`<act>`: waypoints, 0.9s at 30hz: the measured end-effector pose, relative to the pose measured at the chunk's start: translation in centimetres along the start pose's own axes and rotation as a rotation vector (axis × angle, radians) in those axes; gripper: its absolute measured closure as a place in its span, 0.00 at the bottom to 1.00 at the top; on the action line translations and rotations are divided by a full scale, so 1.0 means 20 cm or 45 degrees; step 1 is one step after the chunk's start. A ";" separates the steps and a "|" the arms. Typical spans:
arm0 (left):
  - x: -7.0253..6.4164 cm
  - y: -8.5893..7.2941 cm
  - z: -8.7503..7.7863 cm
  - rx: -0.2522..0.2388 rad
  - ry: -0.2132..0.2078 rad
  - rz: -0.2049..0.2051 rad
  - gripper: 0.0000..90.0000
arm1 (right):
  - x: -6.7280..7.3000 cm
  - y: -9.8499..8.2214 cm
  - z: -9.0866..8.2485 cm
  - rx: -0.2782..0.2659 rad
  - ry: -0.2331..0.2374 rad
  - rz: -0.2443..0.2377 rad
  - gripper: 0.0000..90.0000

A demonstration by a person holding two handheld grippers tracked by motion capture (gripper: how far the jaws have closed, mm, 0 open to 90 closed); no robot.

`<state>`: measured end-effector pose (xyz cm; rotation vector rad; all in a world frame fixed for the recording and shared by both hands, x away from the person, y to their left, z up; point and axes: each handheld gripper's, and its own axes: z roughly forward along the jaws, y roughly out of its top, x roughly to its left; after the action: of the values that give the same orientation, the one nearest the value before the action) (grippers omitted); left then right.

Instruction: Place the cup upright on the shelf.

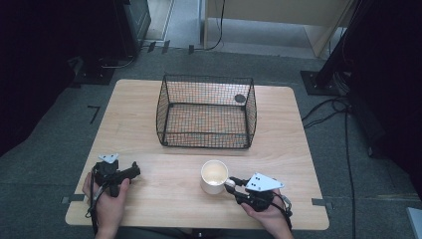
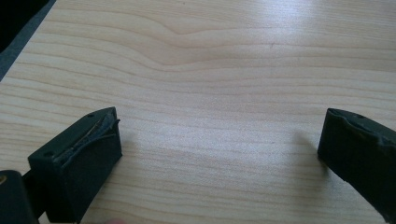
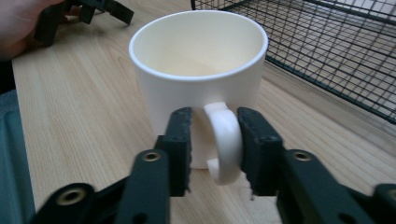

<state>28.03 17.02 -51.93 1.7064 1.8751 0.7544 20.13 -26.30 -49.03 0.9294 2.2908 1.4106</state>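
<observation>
At the near side of the table (image 1: 149, 169), the right gripper (image 3: 215, 140) closes its jaws on the handle (image 3: 223, 142) of the white mug (image 3: 196, 79), the left gripper (image 2: 219, 144) rests open, and next I expect a firm lift toward the wire basket (image 1: 206, 112).

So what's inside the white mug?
The mug looks empty: its cream inner wall and part of the bottom show bare in the right gripper view. The near rim hides the front of the bottom. The right claw straddles its handle.
</observation>
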 end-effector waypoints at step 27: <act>0.00 0.00 0.00 0.000 -0.001 0.000 0.00 | 0.05 0.21 -0.05 -0.062 -0.127 0.010 0.90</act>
<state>28.02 17.01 -51.93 1.7067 1.8746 0.7535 20.37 -24.94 -44.72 0.9727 2.1734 1.3846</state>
